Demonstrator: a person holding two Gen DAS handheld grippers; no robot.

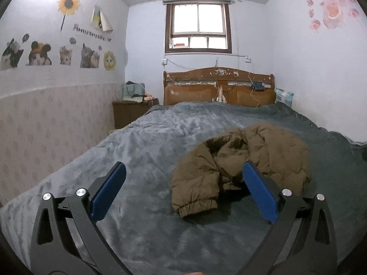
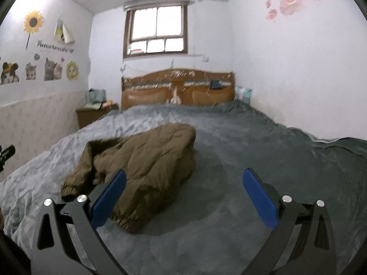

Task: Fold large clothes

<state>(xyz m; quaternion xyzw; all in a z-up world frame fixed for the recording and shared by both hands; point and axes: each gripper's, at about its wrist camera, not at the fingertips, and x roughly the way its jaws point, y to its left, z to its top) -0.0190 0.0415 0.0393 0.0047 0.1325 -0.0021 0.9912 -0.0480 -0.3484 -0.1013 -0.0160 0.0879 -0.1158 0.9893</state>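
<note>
Jacket (image 1: 243, 160), brown and padded, lies crumpled on the grey blanket (image 1: 149, 137) of the bed, nearer to the foot edge than to the wooden headboard (image 1: 218, 89). One sleeve with an elastic cuff (image 1: 197, 207) points toward the foot edge. The quilted back of the jacket is bunched up and the darker lining shows in the middle.

The left tool (image 1: 183, 176) hangs above the blanket near the foot edge, with its two blue pads (image 1: 107, 192) spread wide; it holds nothing. The jacket cuff is between the pads in this view, and I cannot tell if anything touches it. The right tool (image 2: 183, 183) is also spread wide and empty, with the jacket (image 2: 142, 160) behind its left blue pad (image 2: 107, 199) and bare blanket between the fingers.

On the left wall there are stickers (image 1: 66, 55) of cats, a hamster and a sunflower, with a line of dark writing (image 1: 91, 33); it seems to start with "lovely cats", but the rest is too blurred to read. Pink rose stickers (image 1: 332, 9) are on the right wall. A window (image 1: 198, 29) is above the headboard, and a small cabinet (image 1: 130, 112) stands beside the head corner of the bed.
</note>
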